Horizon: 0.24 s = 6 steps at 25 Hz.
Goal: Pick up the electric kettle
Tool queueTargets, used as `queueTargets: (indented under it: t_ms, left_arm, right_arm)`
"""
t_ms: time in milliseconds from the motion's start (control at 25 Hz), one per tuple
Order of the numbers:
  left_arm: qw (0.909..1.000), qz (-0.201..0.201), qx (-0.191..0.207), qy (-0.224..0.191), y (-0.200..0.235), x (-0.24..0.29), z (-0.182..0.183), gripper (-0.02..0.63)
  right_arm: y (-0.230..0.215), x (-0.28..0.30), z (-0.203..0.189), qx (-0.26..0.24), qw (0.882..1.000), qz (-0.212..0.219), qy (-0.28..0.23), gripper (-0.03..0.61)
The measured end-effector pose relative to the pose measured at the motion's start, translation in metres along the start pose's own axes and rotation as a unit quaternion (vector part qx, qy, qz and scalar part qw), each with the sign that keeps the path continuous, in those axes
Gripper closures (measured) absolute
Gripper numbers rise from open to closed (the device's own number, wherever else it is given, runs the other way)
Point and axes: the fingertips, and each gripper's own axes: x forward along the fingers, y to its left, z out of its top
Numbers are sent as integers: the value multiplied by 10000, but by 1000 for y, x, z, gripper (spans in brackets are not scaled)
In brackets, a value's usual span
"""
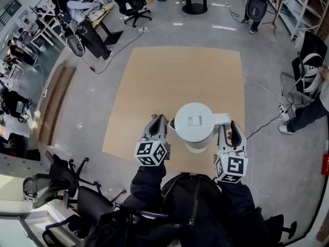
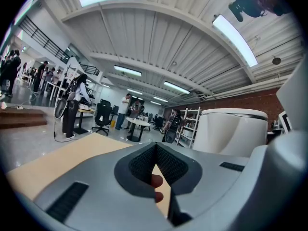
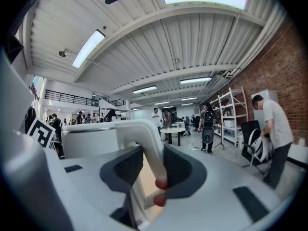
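Two grippers flank the electric kettle (image 1: 194, 122), upright over the tan board (image 1: 154, 81). Its handle (image 1: 222, 119) juts toward 3 o'clock, straight into the right gripper (image 1: 230, 131), whose jaws clamp it. The kettle body lies at that gripper's 10 o'clock. The left gripper (image 1: 158, 126), jaws together and empty, sits just beside the kettle at its 8 o'clock.

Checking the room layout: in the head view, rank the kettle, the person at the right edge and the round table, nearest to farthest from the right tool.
1. The kettle, handle in the right tool.
2. The person, right.
3. The round table, far ahead.
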Motion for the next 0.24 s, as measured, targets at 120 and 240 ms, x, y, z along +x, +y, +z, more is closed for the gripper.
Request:
queueTargets:
  t_ms: [120, 240]
  left_arm:
    - [10000, -6, -2, -11, 0, -2, 1, 612]
    - [10000, -3, -8, -12, -1, -3, 1, 612]
  right_arm:
    - [1, -1, 0, 2, 10000, -17, 12, 440]
    - [-1, -3, 0, 21, 10000, -34, 20, 440]
